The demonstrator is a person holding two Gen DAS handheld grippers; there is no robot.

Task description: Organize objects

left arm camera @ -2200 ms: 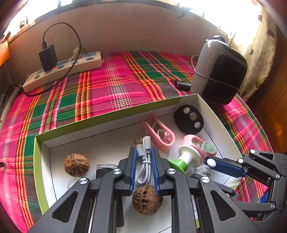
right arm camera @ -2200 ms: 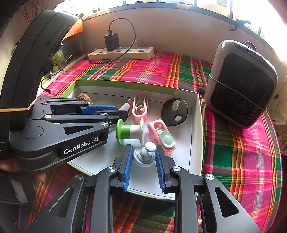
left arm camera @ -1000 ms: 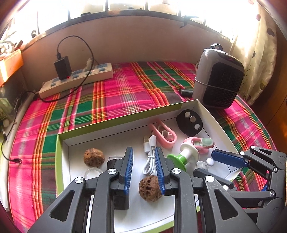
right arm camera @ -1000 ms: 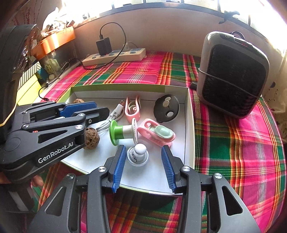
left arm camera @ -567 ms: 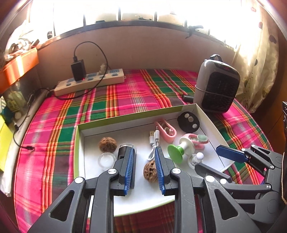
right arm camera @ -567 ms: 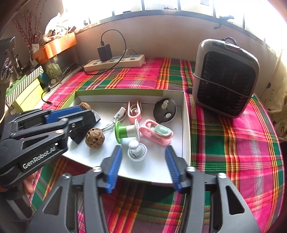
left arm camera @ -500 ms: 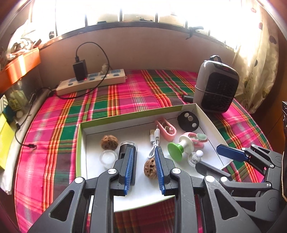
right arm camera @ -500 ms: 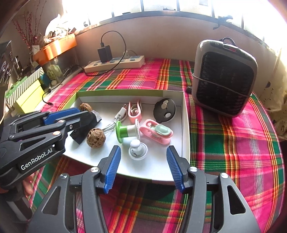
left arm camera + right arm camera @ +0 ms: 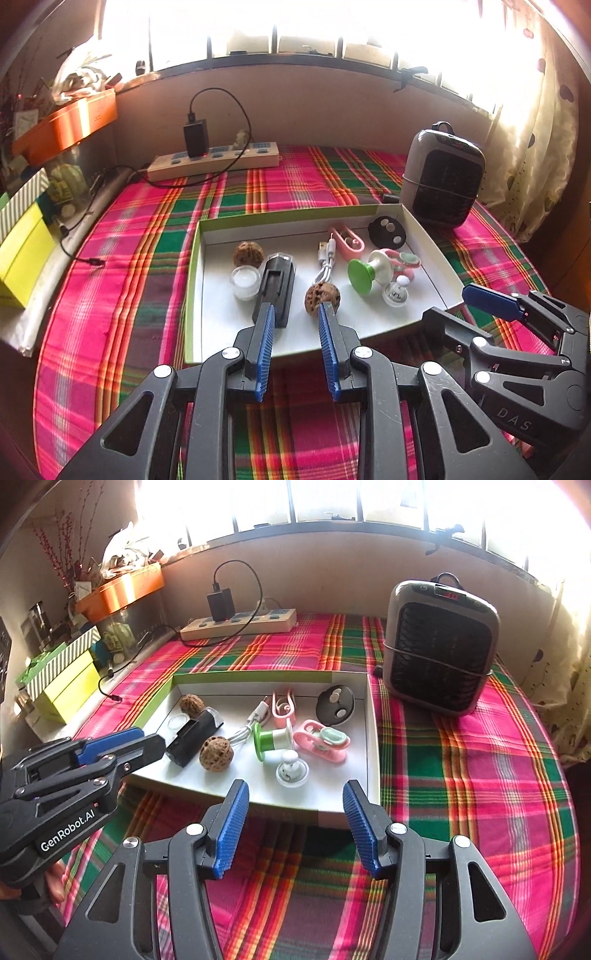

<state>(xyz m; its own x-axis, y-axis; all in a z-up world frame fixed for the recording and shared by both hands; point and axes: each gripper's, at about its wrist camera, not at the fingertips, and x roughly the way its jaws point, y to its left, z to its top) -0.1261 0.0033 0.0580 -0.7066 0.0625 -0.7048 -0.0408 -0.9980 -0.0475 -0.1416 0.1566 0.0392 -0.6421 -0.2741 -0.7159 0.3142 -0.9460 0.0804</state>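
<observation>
both grippers (image 9: 297, 314) (image 9: 295, 794) gape, empty

Tray (image 9: 373, 738) mid-tablecloth (image 9: 480, 775); two walnuts (image 9: 216, 754) in tray's left half; heater (image 9: 439, 646) behind right corner; power strip (image 9: 240, 626) at cloth's far edge.

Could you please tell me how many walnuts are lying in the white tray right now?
2. One walnut lies near the tray's far left corner; the other walnut sits nearer the front, beside the black holder. None seems hidden.
</observation>
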